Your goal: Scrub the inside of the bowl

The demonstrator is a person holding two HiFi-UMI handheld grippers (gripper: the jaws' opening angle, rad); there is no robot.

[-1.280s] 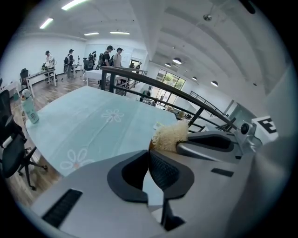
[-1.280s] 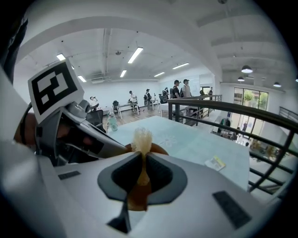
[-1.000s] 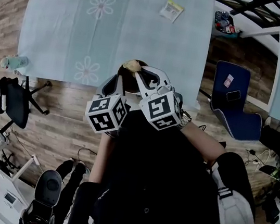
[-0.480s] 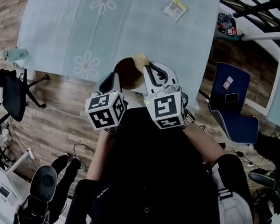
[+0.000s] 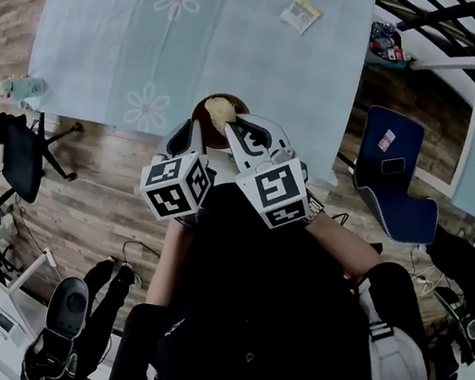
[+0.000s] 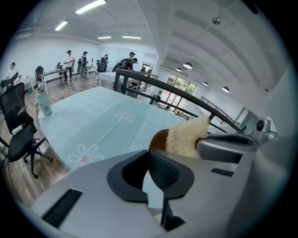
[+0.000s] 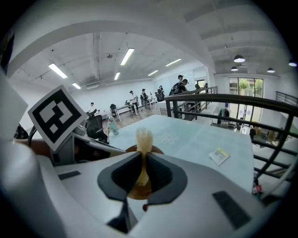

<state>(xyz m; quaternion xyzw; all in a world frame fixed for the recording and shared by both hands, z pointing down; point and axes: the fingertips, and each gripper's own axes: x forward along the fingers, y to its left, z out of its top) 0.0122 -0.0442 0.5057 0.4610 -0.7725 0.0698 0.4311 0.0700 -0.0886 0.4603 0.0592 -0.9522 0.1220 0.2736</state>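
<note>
One pale-blue flowered tabletop (image 5: 112, 22) on a wood floor (image 5: 103, 190), open office. Right gripper (image 7: 142, 165) pinches a cream scrubber (image 7: 143, 137) inside the brown bowl (image 5: 202, 122); left gripper (image 6: 148, 158) is closed at its rim.

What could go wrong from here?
The brown bowl sits at the near edge of the table with the pale-blue cloth; scrubbing force might slide it off, though the left gripper seems to pinch its rim. The right gripper holds the beige fibrous scrubber by a thin pinch; it may slip.
</note>
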